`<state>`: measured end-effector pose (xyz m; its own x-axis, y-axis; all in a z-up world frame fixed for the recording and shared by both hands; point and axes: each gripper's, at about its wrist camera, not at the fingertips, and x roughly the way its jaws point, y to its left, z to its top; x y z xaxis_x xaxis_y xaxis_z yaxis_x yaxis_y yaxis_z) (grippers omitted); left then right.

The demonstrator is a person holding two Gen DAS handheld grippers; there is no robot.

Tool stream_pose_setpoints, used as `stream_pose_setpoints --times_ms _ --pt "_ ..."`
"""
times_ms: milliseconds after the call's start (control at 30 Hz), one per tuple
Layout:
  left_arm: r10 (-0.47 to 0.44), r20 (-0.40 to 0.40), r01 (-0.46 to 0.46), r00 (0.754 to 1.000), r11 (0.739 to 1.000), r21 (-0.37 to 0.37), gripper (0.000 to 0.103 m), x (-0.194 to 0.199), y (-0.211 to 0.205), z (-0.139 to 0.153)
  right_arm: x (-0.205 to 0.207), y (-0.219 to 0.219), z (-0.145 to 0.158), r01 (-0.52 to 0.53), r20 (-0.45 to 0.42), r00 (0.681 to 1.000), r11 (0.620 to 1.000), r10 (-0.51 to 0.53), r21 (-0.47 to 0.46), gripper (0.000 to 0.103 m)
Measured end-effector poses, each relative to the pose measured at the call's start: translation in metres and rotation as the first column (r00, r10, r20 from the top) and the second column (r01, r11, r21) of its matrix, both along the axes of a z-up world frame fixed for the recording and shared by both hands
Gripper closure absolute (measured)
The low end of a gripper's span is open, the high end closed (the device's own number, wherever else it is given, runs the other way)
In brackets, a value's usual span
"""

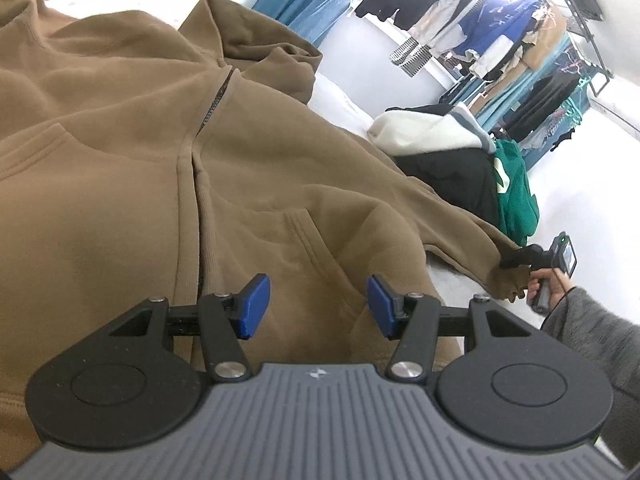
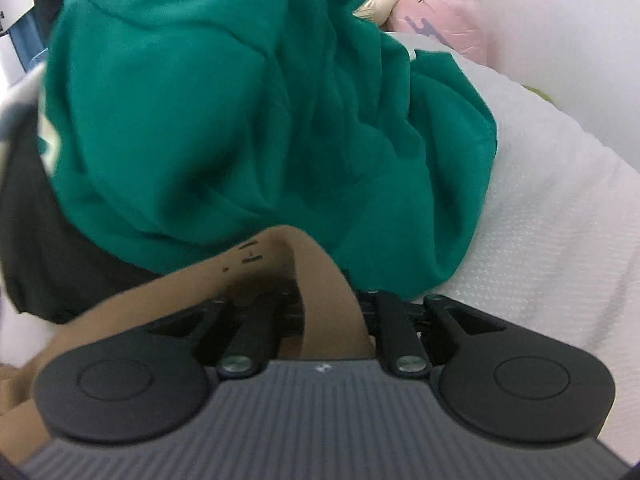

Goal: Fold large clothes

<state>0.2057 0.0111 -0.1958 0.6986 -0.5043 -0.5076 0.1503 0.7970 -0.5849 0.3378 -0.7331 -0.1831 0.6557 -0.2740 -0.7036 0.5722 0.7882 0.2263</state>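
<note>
A brown zip hoodie [image 1: 140, 140] lies spread front-up on a white bed [image 1: 340, 104]. My left gripper [image 1: 319, 306] hovers over its lower front near a pocket, blue pads [image 1: 254, 306] apart with nothing between them. Far right in the left wrist view, a hand in a grey sleeve [image 1: 592, 328] holds my right gripper [image 1: 516, 258], shut on the hoodie's sleeve cuff [image 1: 506, 282], which is stretched out sideways. In the right wrist view, brown cuff fabric [image 2: 328, 280] bunches between the jaws of my right gripper [image 2: 316, 300] and hides its pads.
A green garment [image 2: 240, 120] is heaped just ahead of the right gripper, on a black one [image 2: 36, 240]; a cream garment [image 1: 420, 132] lies beside them. Bare white bed [image 2: 540, 220] runs to the right. A loaded clothes rack [image 1: 500, 40] stands beyond the bed.
</note>
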Motion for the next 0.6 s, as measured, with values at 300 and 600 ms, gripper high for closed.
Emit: stream_pose_setpoints --times_ms 300,600 --pt "0.0 0.008 0.0 1.0 1.0 0.015 0.043 -0.001 -0.003 0.006 -0.02 0.021 0.018 0.011 -0.002 1.0 0.998 -0.011 -0.065 0.049" --pt "-0.035 0.071 0.034 0.997 0.999 0.019 0.043 -0.029 0.001 0.025 -0.109 0.114 0.084 -0.085 0.102 0.991 0.996 0.086 -0.017 0.02"
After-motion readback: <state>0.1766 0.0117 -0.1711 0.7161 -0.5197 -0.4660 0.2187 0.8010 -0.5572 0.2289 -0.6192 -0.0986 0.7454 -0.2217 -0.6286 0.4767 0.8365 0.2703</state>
